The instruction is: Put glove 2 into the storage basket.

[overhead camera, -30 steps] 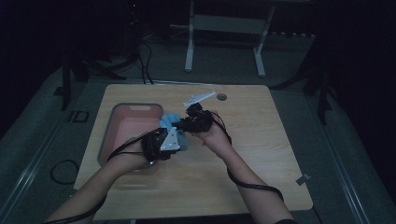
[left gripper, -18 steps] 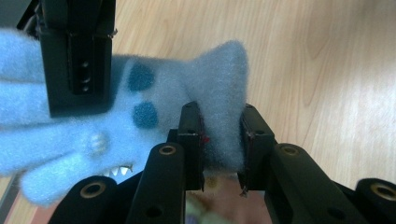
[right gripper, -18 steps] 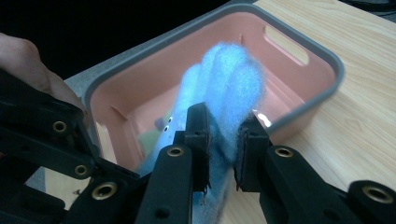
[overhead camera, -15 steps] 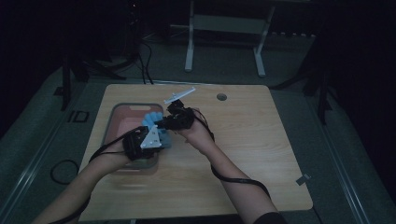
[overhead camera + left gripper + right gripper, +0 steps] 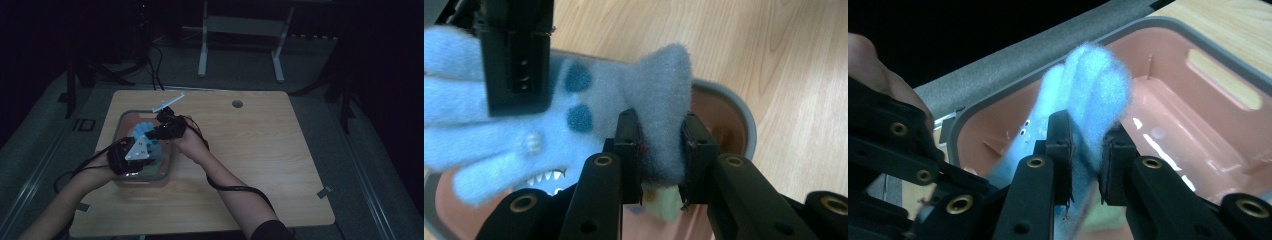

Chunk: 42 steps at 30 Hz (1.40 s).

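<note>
Now you had carried the blue plush toy (image 5: 574,115) leftward over the pink bin (image 5: 120,131); left tool (image 5: 659,150) and right tool (image 5: 1083,145) each pinched it, ready for release.

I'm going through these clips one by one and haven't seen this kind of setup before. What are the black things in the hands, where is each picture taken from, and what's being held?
No robot here: a person holds a hand-operated gripper in each hand, each with two black fingers and its own small camera. The high view looks down on a wooden table from above the person's side; the left gripper shows on the left, the right gripper beside it. The other two pictures look along each gripper's own fingers.

On the table stands a pink bin with a grey rim. Both grippers are shut on a fluffy blue glove with dark spots and a stitched toothy mouth, holding it over the bin. The left gripper pinches one lobe of it, the right gripper another part.
</note>
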Each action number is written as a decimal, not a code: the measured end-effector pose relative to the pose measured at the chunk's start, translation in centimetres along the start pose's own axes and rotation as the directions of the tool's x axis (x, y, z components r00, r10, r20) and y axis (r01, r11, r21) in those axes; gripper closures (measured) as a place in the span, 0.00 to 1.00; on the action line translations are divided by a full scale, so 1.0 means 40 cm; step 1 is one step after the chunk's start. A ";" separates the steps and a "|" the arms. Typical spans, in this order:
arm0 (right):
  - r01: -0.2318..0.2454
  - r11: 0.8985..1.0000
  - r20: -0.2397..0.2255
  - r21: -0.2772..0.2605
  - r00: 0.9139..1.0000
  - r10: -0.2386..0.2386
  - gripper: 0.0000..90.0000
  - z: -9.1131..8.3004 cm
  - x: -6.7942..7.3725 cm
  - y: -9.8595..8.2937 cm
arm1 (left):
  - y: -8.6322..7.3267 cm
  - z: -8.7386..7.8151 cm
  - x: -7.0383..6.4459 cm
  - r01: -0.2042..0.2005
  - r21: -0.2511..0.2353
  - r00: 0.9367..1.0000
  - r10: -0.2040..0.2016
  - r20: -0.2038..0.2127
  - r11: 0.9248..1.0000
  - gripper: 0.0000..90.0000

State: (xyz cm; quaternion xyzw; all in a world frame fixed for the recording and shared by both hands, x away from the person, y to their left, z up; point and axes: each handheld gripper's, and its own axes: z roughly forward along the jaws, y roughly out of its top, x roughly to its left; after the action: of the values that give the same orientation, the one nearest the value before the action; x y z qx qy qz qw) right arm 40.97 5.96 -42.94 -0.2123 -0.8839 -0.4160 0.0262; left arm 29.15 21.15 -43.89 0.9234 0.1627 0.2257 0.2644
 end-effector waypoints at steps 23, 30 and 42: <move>-0.056 0.990 0.026 0.129 0.998 0.053 0.84 0.137 -0.049 -0.043 | -0.096 0.114 0.030 0.094 0.075 0.990 -0.101 0.100 0.993 0.82; -0.058 0.990 0.060 0.129 0.997 0.051 0.63 0.129 -0.060 -0.050 | -0.098 0.131 0.034 0.093 0.097 0.988 -0.104 0.114 0.991 0.75; -0.026 0.996 0.033 0.081 0.999 0.024 0.47 0.057 -0.049 -0.061 | -0.067 0.096 0.035 0.161 0.075 0.984 -0.165 0.059 0.984 0.47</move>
State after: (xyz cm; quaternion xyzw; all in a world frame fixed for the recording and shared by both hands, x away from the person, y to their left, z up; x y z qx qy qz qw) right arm 42.06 5.59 -46.64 -0.2286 -0.8977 -0.3757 0.0261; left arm 31.80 22.30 -47.85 0.9224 0.2370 0.1676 0.2548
